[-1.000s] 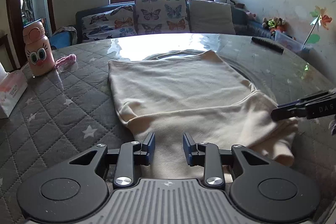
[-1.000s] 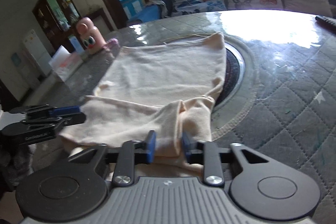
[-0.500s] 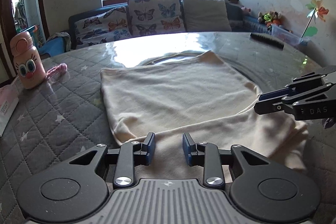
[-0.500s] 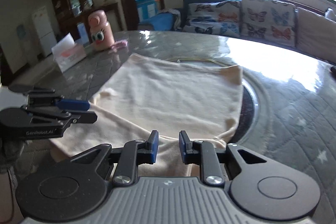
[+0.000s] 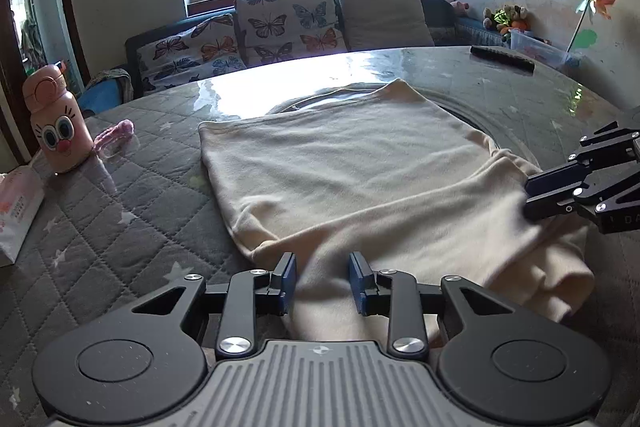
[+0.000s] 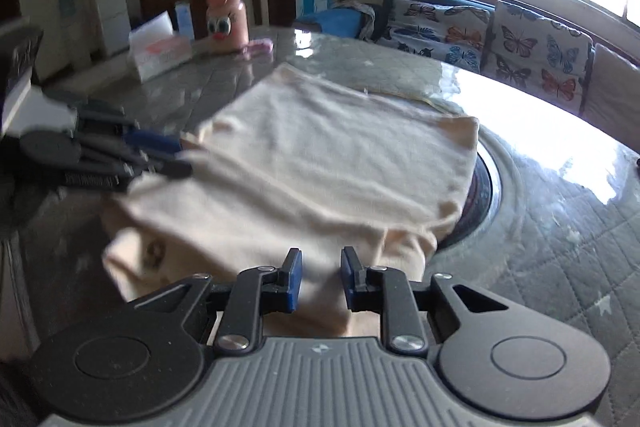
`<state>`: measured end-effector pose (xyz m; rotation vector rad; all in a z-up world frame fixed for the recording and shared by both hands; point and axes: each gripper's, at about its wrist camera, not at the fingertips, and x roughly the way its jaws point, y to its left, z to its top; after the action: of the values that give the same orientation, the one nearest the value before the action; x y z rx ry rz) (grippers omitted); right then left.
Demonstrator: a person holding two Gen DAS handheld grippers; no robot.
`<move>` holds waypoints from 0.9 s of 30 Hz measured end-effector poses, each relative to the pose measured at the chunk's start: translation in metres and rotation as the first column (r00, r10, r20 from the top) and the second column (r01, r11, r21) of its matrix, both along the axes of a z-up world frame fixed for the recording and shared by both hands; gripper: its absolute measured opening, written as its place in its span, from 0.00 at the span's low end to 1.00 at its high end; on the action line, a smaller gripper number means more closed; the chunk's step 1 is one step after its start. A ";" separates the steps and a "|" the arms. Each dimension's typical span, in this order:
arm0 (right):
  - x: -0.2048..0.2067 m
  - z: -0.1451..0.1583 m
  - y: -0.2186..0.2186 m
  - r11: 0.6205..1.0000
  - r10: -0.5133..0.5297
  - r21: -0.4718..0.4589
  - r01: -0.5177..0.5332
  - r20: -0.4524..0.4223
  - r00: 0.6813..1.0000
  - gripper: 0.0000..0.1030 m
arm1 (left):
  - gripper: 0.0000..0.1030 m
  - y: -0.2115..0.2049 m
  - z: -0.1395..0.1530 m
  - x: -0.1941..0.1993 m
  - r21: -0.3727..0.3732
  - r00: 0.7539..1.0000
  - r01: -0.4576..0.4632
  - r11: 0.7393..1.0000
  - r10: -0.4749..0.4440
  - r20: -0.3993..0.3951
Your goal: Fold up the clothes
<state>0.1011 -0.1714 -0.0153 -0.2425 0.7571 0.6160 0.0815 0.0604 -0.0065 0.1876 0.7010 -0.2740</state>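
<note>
A cream garment lies spread on the grey quilted table, its near part doubled into a thick fold. My left gripper is shut on that fold at its near left end, with cloth filling the gap between the blue pads. In the right wrist view my right gripper is shut on the garment at the fold's right end, where the cloth hangs a little off the table. Each gripper shows in the other's view: the right gripper at the right, the left gripper blurred at the left.
A pink bottle with a cartoon face, a tissue pack and a small pink item stand at the table's left. A black remote lies at the far right. A round inset lies under the garment's right side. A sofa stands behind.
Both grippers have rolled, the right one far more, so its view has swung round. The gripped near fold has shifted with them. Neither gripper's jaws have changed.
</note>
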 end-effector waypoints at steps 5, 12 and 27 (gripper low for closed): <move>-0.009 0.009 -0.007 1.000 -0.006 0.010 0.006 0.029 1.000 0.20 | 0.31 -0.001 0.006 -0.021 0.039 0.998 0.067 0.997 -0.068 0.011; -0.010 0.001 -0.007 1.000 0.011 -0.004 -0.010 0.019 1.000 0.21 | 0.48 -0.008 0.011 -0.062 0.141 0.977 0.207 0.968 -0.213 0.030; -0.049 0.018 -0.014 0.990 0.118 -0.091 -0.112 0.065 0.991 0.46 | 0.24 -0.047 -0.014 -0.078 0.240 0.917 0.359 0.902 -0.389 0.091</move>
<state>0.0525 -0.1858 0.0030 -0.3880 0.7063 0.6807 0.0036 0.0131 -0.0202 0.5520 0.5528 -0.5483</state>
